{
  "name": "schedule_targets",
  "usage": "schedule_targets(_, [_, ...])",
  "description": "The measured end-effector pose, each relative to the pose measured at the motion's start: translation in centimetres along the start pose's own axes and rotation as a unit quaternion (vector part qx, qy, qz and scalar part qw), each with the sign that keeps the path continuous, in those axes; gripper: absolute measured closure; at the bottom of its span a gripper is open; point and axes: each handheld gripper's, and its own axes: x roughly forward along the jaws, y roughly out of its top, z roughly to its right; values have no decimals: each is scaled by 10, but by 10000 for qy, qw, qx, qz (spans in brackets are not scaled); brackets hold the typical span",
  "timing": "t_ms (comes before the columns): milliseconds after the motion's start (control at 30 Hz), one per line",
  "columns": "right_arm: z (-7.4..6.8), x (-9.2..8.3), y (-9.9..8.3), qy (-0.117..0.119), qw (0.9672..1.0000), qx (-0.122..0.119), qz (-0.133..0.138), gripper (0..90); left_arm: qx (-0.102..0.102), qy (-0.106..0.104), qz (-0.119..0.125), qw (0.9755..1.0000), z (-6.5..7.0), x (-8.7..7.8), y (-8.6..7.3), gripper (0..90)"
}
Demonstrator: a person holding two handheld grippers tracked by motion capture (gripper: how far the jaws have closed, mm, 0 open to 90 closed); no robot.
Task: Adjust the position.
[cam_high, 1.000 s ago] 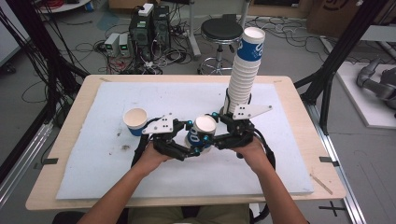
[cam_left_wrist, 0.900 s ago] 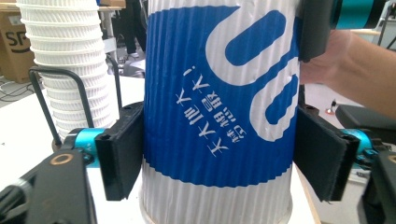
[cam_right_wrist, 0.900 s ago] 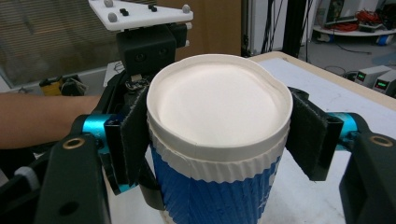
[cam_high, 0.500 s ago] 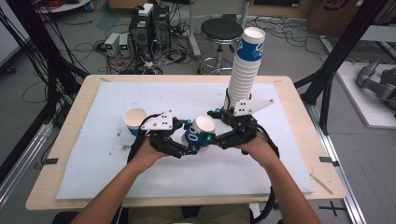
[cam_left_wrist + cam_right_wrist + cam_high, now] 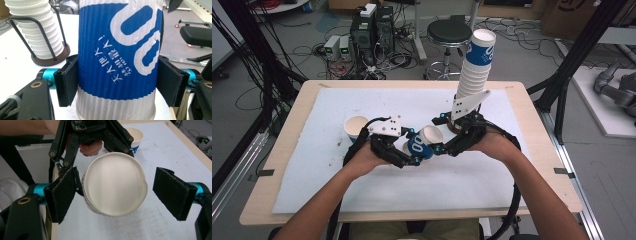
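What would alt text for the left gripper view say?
A ribbed blue-and-white paper cup stands clamped between the left gripper's two black padded jaws. Behind it, a stack of white ribbed cups sits in a wire holder on the white table.

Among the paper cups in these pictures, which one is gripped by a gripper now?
The blue-and-white cup in the table's middle: the left gripper clamps its sides. The lone cup stands free at the left, and the others sit stacked in the holder.
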Motion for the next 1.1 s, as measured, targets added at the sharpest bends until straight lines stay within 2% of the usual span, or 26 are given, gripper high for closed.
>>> schedule_targets(267, [0,13,8,129,9987,-84,-483,196,99,-142,-113,9998,0,5,3,264])
schedule_targets(367, [0,16,7,217,9977,-79,-635,255,166,-160,-233,9995,1,6,2,264])
schedule_targets(400, [0,17,7,263,9973,-104,-673,290,179,-168,-252,9994,1,7,2,263])
schedule_targets(533, [-2,18,7,312,9971,-98,-685,295,130,-222,-194,9995,2,8,1,231])
schedule_targets(567, [-2,17,7,352,9969,-89,-703,296,172,-207,-171,9995,2,8,0,221])
schedule_targets(700, [-2,15,5,260,9977,-95,-620,297,-24,-90,150,9998,1,7,-7,179])
schedule_targets(800, [-1,11,-1,247,9987,-14,-455,297,-96,-71,542,9985,-1,3,-13,154])
schedule_targets(900, [1,8,-9,249,9992,96,-284,297,-158,-32,721,9973,-2,-1,-19,150])
schedule_targets(1033, [3,5,-21,281,9992,288,35,297,-267,17,1039,9942,-3,-6,-24,150])
schedule_targets(1100, [3,4,-26,242,9990,354,111,297,-309,47,1223,9920,-4,-8,-25,149])
